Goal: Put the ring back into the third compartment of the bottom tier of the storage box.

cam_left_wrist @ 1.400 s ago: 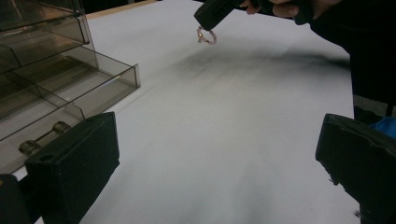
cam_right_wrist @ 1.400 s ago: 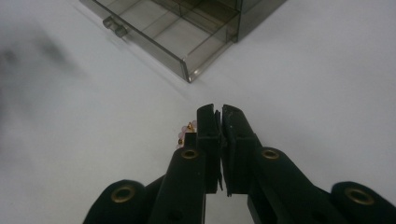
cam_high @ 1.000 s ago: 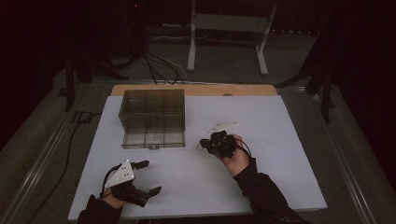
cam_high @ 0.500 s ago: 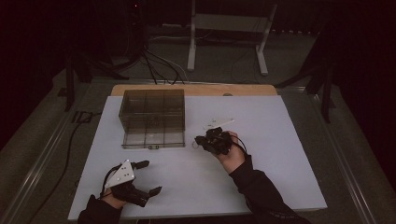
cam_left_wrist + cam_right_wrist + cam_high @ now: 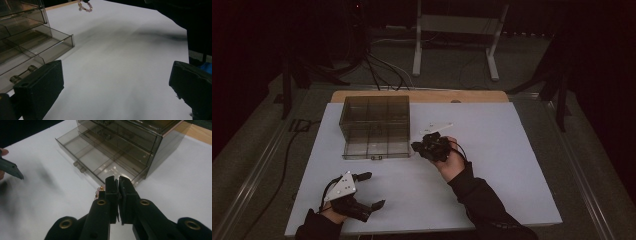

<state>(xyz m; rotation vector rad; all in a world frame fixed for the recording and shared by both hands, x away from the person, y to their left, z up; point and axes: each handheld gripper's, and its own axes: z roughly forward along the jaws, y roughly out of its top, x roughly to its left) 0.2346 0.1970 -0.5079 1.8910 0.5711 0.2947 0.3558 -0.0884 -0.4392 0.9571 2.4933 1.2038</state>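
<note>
A pink bead bracelet is clamped between the closed jaws of the right tool, hanging just beside its tip. Directly ahead, the bottom drawer of a smoky plastic drawer box is pulled out. The left tool, jaws wide apart, is held low over the white surface.

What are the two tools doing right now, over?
Left tool open, low on the white table, holding nothing. Right tool shut on a pink bead bracelet, just short of the clear drawer box's open bottom drawer. Nothing in the way.
</note>
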